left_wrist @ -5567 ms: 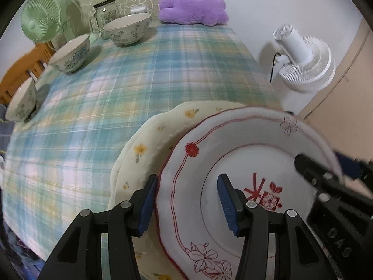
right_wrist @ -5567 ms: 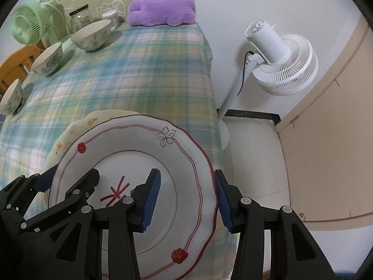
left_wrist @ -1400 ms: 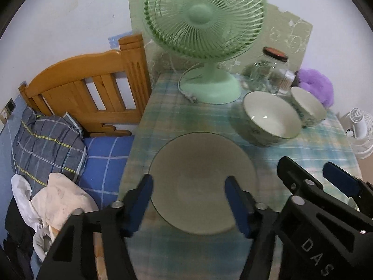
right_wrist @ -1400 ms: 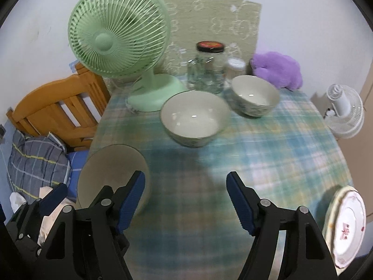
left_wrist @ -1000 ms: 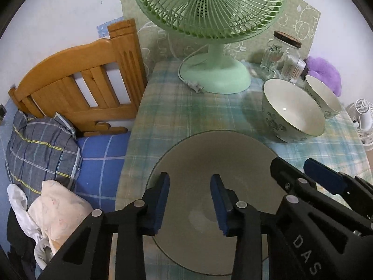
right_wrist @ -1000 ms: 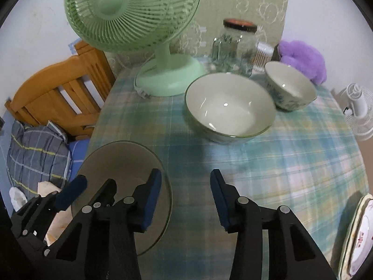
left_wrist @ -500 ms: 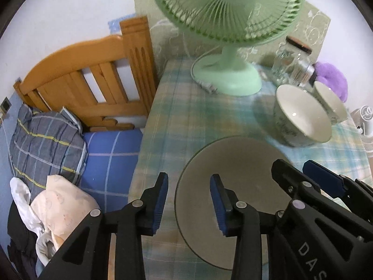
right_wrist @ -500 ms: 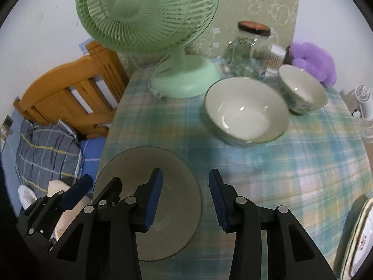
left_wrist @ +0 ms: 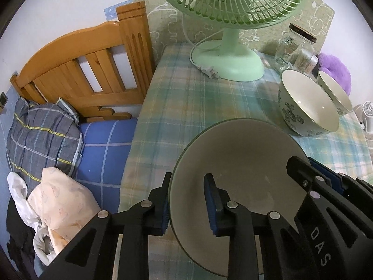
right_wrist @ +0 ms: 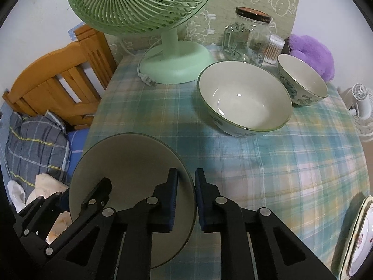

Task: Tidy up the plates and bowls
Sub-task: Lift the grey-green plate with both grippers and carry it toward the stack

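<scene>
Both grippers pinch the near bowl [left_wrist: 237,163] by its rim at the desk's [right_wrist: 268,163] left edge: left gripper [left_wrist: 187,204] on the left rim, right gripper [right_wrist: 185,200] on the right. Open cloth separates it from two bowls [right_wrist: 244,100] ahead.

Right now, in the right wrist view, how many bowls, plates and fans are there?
Bowls: 3 (near bowl, middle bowl, far bowl)
Plates: 2 (cream plate, red-patterned plate)
Fans: 2 (green fan, white fan)
Total: 7
</scene>
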`<act>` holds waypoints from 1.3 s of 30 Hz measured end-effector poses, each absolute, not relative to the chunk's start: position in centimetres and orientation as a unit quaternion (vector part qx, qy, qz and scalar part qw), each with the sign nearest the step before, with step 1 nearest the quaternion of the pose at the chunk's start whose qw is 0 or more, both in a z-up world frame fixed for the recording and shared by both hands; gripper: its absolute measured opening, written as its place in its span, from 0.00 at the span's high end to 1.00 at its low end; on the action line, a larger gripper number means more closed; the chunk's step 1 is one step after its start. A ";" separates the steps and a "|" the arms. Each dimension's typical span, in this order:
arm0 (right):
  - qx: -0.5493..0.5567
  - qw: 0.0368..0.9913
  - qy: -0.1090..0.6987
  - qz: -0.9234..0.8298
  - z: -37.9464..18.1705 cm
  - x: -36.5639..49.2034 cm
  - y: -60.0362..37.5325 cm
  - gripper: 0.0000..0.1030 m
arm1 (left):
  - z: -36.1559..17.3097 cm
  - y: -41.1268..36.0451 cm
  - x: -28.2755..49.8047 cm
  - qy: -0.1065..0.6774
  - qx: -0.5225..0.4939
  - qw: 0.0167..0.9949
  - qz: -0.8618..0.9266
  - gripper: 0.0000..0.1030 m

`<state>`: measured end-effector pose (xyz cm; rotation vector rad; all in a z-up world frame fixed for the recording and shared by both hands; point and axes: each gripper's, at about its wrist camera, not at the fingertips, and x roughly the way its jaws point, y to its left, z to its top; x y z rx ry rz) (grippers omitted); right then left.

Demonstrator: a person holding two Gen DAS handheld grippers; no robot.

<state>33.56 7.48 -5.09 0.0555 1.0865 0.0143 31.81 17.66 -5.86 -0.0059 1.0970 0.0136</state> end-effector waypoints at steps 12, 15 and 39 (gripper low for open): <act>0.028 0.858 0.512 -0.008 -3.1 30.7 5.5 0.82 | -3.9 15.4 29.3 0.516 0.002 0.856 -0.010 0.76; 0.027 0.859 0.512 -0.010 -2.5 29.7 4.6 0.82 | -3.3 14.5 28.3 0.514 0.004 0.858 -0.012 0.76; 0.024 0.871 0.491 -0.014 2.3 20.4 -7.4 0.82 | 1.0 2.3 19.5 0.491 0.011 0.871 -0.020 0.76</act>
